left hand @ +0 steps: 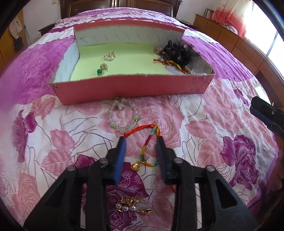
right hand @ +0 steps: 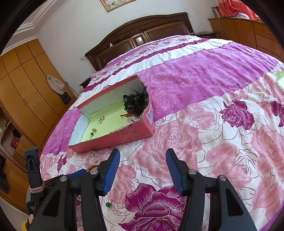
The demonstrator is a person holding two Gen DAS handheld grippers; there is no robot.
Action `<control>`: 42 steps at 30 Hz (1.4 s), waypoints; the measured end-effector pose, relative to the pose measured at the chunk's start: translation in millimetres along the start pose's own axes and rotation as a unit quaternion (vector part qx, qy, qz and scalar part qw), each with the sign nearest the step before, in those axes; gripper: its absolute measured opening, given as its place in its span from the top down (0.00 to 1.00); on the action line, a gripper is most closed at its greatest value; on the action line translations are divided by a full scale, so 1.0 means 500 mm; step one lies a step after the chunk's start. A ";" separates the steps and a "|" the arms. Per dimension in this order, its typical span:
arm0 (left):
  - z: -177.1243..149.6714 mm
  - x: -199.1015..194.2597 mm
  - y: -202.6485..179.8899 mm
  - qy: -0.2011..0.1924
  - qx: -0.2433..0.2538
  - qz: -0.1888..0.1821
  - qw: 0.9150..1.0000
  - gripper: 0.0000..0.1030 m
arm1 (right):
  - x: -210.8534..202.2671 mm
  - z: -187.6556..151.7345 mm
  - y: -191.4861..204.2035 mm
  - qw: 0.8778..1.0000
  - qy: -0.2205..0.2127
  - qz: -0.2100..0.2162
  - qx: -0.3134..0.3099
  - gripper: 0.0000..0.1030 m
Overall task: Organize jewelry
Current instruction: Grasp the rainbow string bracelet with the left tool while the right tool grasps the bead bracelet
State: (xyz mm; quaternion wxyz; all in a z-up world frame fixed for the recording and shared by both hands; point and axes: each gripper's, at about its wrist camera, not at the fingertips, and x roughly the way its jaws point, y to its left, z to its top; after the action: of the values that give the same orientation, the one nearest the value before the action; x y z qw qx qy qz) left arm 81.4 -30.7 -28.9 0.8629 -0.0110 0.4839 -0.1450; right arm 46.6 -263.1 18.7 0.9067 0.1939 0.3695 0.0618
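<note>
Partly hidden: cord bracelet between fingers.

1. 1 red box, green liner
2. 2 braided cord bracelets: 1 on bed, 1 in box
3. 1 bead bracelet
4. 1 black feather pc
5. 2 earring pcs in box
6. 1 pearl/gold pc

A wide bed under a pink and purple rose-patterned quilt filled most of both views, with a dark wooden headboard at the top centre. Tall honey-coloured wardrobes lined the left edge of the right wrist view, below white walls and a framed picture. A low wooden cabinet ran along the upper right, beside a bright window with orange curtains.
</note>
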 end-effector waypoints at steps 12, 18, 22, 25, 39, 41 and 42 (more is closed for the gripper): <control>0.002 -0.020 0.010 -0.011 -0.011 -0.029 0.999 1.00 | 0.005 -0.002 0.013 1.000 0.005 -0.006 -0.010 0.45; 0.019 -0.064 0.029 -0.044 -0.020 -0.022 0.999 1.00 | 0.004 -0.002 0.034 1.000 0.008 -0.008 -0.023 0.45; 0.031 -0.094 0.054 -0.071 -0.033 -0.009 0.997 1.00 | 0.008 -0.002 0.050 0.999 0.011 -0.012 -0.034 0.45; 0.037 -0.113 0.077 -0.093 -0.040 0.014 0.995 1.00 | 0.009 -0.002 0.067 0.999 0.012 -0.016 -0.048 0.45; 0.021 -0.094 0.136 -0.071 -0.069 0.008 0.995 1.00 | 0.037 -0.013 0.138 0.996 0.037 -0.008 -0.085 0.45; 0.020 -0.078 0.134 -0.057 -0.072 -0.002 0.996 0.92 | 0.038 -0.017 0.143 0.995 0.040 -0.007 -0.089 0.45; 0.018 -0.074 0.132 -0.054 -0.073 -0.004 0.996 0.86 | 0.038 -0.018 0.144 0.995 0.040 -0.007 -0.090 0.45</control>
State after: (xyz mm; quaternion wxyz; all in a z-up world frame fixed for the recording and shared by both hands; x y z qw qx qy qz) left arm 86.9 40.8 -3.8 0.8842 -0.0835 0.4457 -0.1116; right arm 56.2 -189.2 29.1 0.9052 0.1066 0.4000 0.0964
